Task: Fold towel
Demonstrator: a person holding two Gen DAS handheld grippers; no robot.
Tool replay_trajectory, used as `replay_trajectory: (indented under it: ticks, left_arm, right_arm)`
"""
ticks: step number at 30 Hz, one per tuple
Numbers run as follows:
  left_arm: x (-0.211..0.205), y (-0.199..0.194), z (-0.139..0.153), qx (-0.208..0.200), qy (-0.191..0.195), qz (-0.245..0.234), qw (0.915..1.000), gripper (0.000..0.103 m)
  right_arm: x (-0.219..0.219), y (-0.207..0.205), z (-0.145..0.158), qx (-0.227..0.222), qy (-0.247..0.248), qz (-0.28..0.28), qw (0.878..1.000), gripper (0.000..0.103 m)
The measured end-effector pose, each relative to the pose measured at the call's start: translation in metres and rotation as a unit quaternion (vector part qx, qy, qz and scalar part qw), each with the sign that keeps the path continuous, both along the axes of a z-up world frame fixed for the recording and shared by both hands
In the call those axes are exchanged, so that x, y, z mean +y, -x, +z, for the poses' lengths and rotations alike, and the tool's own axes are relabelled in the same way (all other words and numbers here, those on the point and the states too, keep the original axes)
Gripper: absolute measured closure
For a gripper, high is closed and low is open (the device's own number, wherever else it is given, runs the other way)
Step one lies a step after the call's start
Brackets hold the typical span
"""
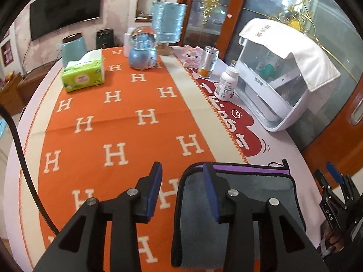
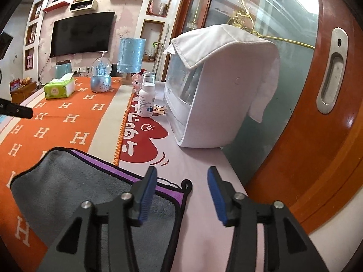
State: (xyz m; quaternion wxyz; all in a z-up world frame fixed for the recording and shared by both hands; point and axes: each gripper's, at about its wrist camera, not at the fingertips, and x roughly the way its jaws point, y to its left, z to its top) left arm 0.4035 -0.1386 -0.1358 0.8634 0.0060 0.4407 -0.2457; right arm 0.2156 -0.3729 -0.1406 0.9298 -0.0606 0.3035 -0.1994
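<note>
A grey towel [image 1: 254,195] with black piping and a purple under-layer lies folded flat on the orange H-patterned runner [image 1: 118,122]; it also shows in the right wrist view [image 2: 68,181]. My left gripper [image 1: 182,170] is open and empty, hovering over the towel's left edge. My right gripper [image 2: 181,176] is open and empty above the towel's far right corner, where a small hanging loop [image 2: 186,184] sticks out. The right gripper also appears at the right edge of the left wrist view [image 1: 333,176].
On the table stand a green tissue pack [image 1: 84,73], a snow globe [image 1: 143,49], a blue lamp [image 1: 169,25], a pink figurine [image 1: 192,56], a jar [image 1: 209,62], a white pill bottle [image 1: 225,82] and a white cloth-draped appliance [image 1: 281,77]. A glass sliding door [image 2: 335,72] is close on the right.
</note>
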Motion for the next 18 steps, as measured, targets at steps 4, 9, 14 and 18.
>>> replay_trajectory:
  ticks: [4,9,14,18]
  left_arm:
    - [0.018,0.016,0.008,-0.002,-0.001,0.021,0.9998,0.056]
    - [0.044,0.043,0.022,0.0,-0.002,0.038,0.9993,0.052]
    - [0.07,0.071,0.035,-0.007,-0.012,0.057,0.9983,0.044]
    - [0.095,0.1,0.047,-0.015,-0.014,0.073,0.9971,0.029]
  right_arm:
    - [0.006,0.006,0.006,-0.006,-0.008,-0.002,1.0,0.046]
    - [0.017,0.021,0.015,-0.008,-0.025,-0.008,1.0,0.04]
    - [0.029,0.037,0.018,0.007,-0.042,-0.021,0.999,0.029]
    - [0.046,0.055,0.019,0.021,-0.061,-0.014,0.998,0.021]
